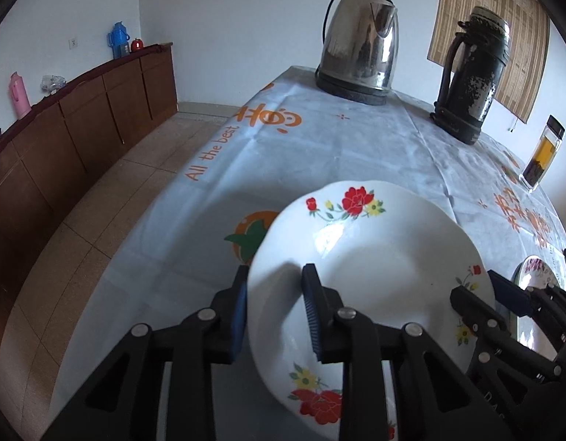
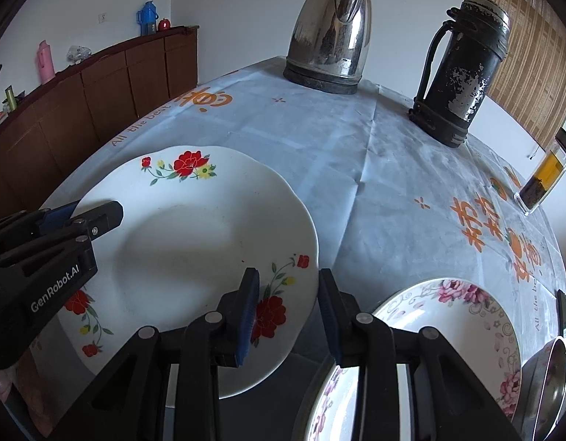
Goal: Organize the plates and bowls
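Note:
A white plate with red flowers hangs tilted just above the tablecloth, gripped from both sides. My left gripper is shut on its left rim, one finger inside the well and the other outside under the edge. From the right wrist view that gripper clamps the far-left rim. My right gripper is shut on the opposite rim beside a red flower; in the left wrist view my right gripper bites the right edge. A second plate with pink flowers lies to the right.
A steel kettle, a worn black flask and a glass tea bottle stand at the table's far side. A metal bowl sits at the near right. The table edge drops to a tiled floor on the left.

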